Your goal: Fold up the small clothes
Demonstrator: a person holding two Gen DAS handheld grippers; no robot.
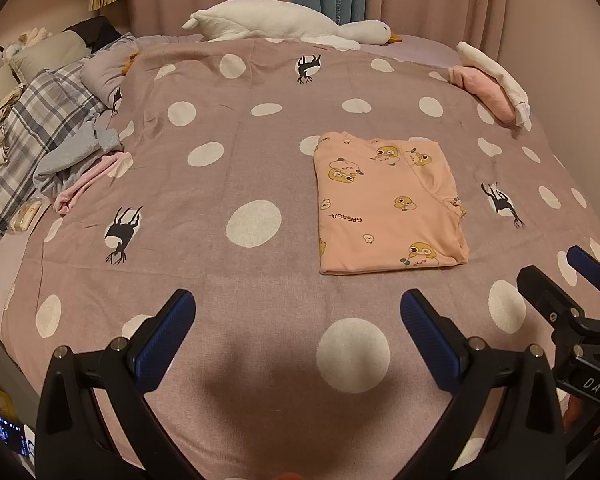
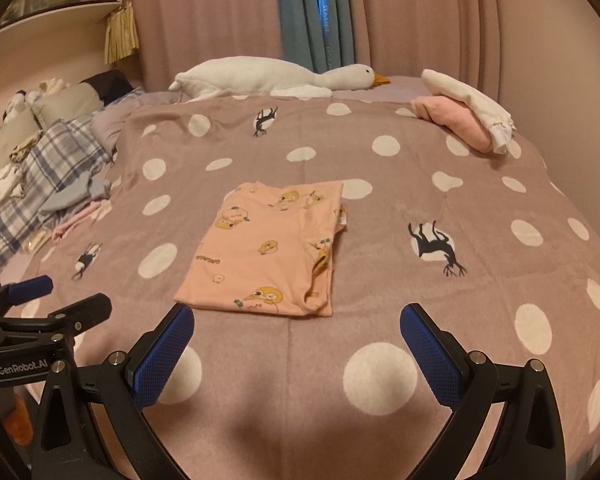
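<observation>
- A mauve bedspread (image 1: 260, 168) printed with white spots and small black deer covers the bed and fills most of both views.
- A long white plush goose (image 1: 284, 22) with an orange beak lies along the far edge of the bedspread, in front of pink curtains (image 2: 204, 12).
- A blue-grey plaid blanket (image 1: 32, 120) is bunched at the left side, with a grey garment (image 1: 76, 152) and a pink garment (image 1: 84, 184) lying against it.
- A peach-pink small garment printed with yellow cartoon ducks (image 1: 388, 204) lies folded into a flat rectangle on the bedspread, right of centre in the left wrist view and just ahead of the right gripper's left finger in the right wrist view.
- A folded pink cloth with a white cloth on top (image 2: 464, 120) sits at the far right corner, well apart from the duck garment.
- The left gripper (image 1: 298, 316) hovers over bare bedspread, its blue-padded fingers spread wide and holding nothing.
- The right gripper (image 2: 296, 330) is likewise spread wide and empty, near the garment's closest edge.
</observation>
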